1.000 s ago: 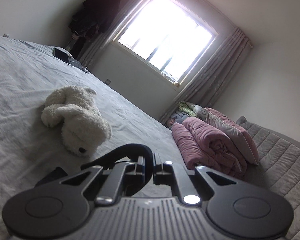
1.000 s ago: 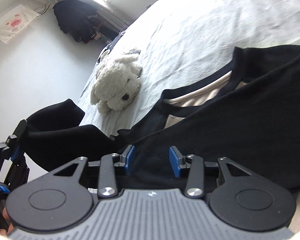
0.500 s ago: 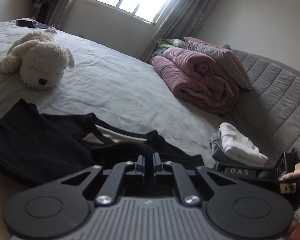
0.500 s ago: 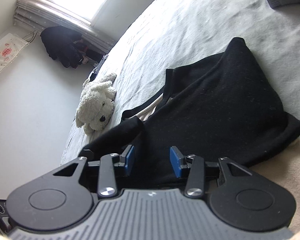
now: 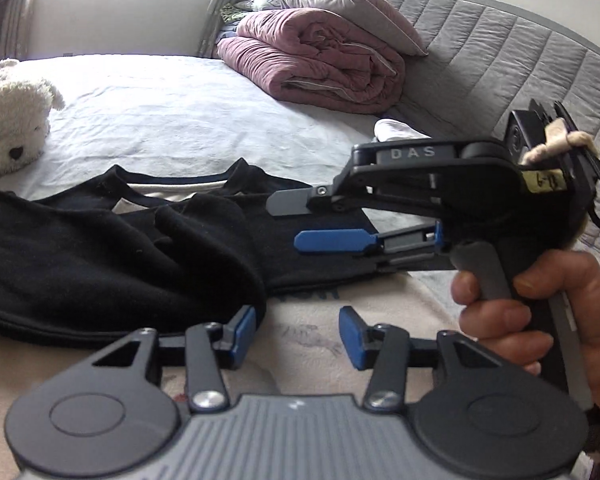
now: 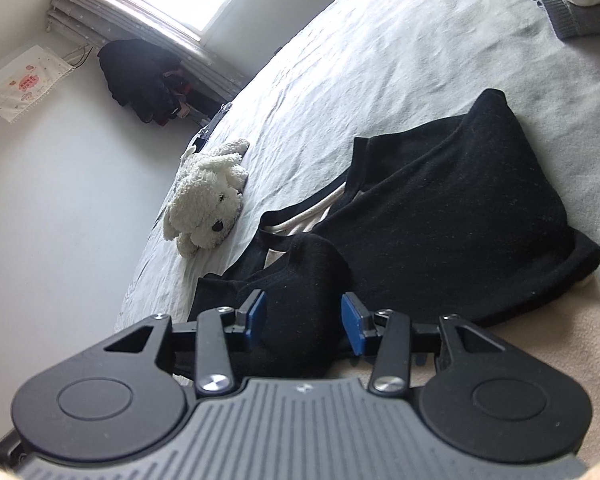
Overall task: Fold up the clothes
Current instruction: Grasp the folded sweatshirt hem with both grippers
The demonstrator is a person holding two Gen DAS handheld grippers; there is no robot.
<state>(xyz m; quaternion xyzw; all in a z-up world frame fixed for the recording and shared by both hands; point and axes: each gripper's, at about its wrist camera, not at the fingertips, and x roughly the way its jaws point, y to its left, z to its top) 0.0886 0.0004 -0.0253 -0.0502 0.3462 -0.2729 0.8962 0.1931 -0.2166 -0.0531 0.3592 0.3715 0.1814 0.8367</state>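
With the left gripper (image 5: pixel 298 330) and right gripper (image 6: pixel 303 322) both spread wide and holding nothing, the black garment (image 5: pixel 112 256) lay bunched near the bed's (image 5: pixel 188 120) front edge, where its loose folded-over sleeves risked slipping apart.

Garment (image 5: pixel 112 256): black sleeves and collar trim over a cream body with a faded print. Bed sheet (image 5: pixel 172 120) pale grey, plain. Plush dog (image 6: pixel 208 196) off-white, black nose. Rolled quilt (image 5: pixel 316 68) dusty pink. Headboard (image 5: pixel 500 60) grey, quilted. Gripper pads (image 5: pixel 244 332) blue, frames black.
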